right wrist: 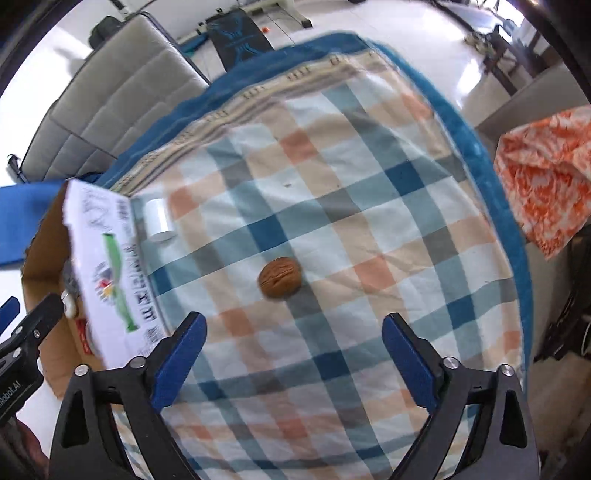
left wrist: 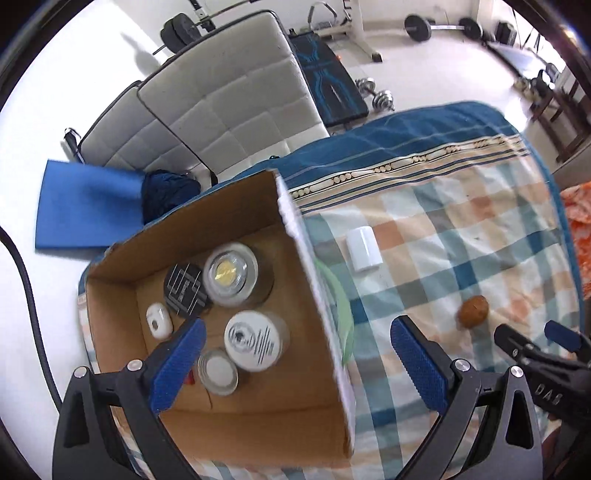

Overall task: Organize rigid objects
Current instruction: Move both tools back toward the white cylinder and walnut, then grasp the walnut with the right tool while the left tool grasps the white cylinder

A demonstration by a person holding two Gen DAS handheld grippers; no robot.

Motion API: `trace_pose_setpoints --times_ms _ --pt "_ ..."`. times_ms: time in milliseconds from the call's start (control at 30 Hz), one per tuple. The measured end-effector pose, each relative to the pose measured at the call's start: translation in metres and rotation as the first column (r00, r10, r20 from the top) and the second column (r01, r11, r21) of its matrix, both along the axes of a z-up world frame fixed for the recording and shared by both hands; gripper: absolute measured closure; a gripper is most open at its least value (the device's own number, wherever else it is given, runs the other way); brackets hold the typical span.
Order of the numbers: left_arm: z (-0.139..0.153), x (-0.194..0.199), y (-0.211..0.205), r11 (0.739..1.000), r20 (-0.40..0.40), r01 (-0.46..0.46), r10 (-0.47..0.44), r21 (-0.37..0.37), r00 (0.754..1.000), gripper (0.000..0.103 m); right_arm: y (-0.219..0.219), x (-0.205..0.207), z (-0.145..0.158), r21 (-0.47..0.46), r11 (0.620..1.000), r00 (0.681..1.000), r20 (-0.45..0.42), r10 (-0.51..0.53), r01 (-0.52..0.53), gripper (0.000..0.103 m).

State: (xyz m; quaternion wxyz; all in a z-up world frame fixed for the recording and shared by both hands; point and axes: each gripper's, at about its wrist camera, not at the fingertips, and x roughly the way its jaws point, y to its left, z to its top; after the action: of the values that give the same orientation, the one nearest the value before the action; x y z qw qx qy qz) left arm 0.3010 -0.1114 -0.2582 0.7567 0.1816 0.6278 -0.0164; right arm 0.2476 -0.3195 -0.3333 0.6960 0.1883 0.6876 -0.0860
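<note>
A cardboard box (left wrist: 110, 295) stands on the checked cloth at the left; it also shows in the right wrist view (right wrist: 107, 266). Inside lie a clear jar with a gold centre (left wrist: 231, 275), a black patterned disc (left wrist: 184, 290), a white lid with black lines (left wrist: 255, 345), a small clear jar (left wrist: 218, 371) and a small white piece (left wrist: 159, 320). My left gripper (left wrist: 295, 362) is open and empty above the box's right wall. A brown walnut (right wrist: 279, 277) and a white cylinder (right wrist: 158, 220) lie on the cloth. My right gripper (right wrist: 291, 350) is open, just short of the walnut.
The checked cloth (right wrist: 369, 221) covers the table, with a blue border (right wrist: 491, 192) at its far and right edges. A grey padded chair (left wrist: 229, 92) stands behind the box. An orange patterned cloth (right wrist: 546, 166) lies to the right. Gym weights (left wrist: 417, 27) sit on the floor.
</note>
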Motion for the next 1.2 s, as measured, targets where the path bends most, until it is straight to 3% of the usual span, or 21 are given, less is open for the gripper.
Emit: trace_pose_setpoints --times_ms 200,233,333,567,667,833,933,1067,1133,1200 --pt "-0.049 0.04 -0.03 0.987 -0.046 0.085 -0.079 0.139 0.996 0.003 0.003 0.016 -0.058 0.031 1.0 0.997 -0.078 0.002 0.0 0.033" --pt "-0.055 0.044 -0.034 0.983 -0.056 0.095 -0.087 0.16 0.995 0.009 0.004 0.017 -0.064 0.036 0.999 0.996 -0.084 -0.002 0.005 0.034" --pt "-0.076 0.052 -0.045 0.966 -0.088 0.136 -0.119 0.219 0.989 0.011 0.006 0.019 -0.075 0.039 0.999 0.996 -0.084 -0.011 0.015 0.036" --pt "-0.09 0.056 -0.055 0.942 -0.094 0.159 -0.137 0.296 0.986 0.011 0.019 0.024 -0.08 -0.107 0.993 0.994 -0.1 0.039 -0.05 0.073" --pt "-0.09 0.057 -0.054 0.94 -0.093 0.158 -0.136 0.303 0.986 0.011 0.017 0.023 -0.077 -0.105 0.992 0.994 -0.097 0.055 -0.065 0.073" --pt "-0.073 0.037 -0.08 0.889 0.01 0.237 -0.262 0.391 0.965 0.011 0.007 0.016 -0.074 -0.125 0.986 0.991 -0.093 0.096 -0.107 0.073" --pt "-0.08 0.027 -0.1 0.825 0.003 0.33 -0.373 0.458 0.928 0.011 0.003 0.012 -0.074 -0.128 0.984 0.989 -0.103 0.109 -0.122 0.073" --pt "-0.113 0.016 -0.118 0.697 -0.129 0.481 -0.495 0.532 0.859 0.011 -0.008 0.005 -0.075 -0.129 0.983 0.986 -0.116 0.118 -0.133 0.073" --pt "-0.134 0.011 -0.12 0.619 -0.21 0.544 -0.53 0.567 0.822 0.011 -0.017 0.001 -0.076 -0.128 0.982 0.985 -0.122 0.124 -0.139 0.073" --pt "-0.147 0.007 -0.119 0.585 -0.267 0.583 -0.539 0.564 0.799 0.011 -0.016 -0.003 -0.077 -0.127 0.981 0.984 -0.127 0.129 -0.145 0.073"
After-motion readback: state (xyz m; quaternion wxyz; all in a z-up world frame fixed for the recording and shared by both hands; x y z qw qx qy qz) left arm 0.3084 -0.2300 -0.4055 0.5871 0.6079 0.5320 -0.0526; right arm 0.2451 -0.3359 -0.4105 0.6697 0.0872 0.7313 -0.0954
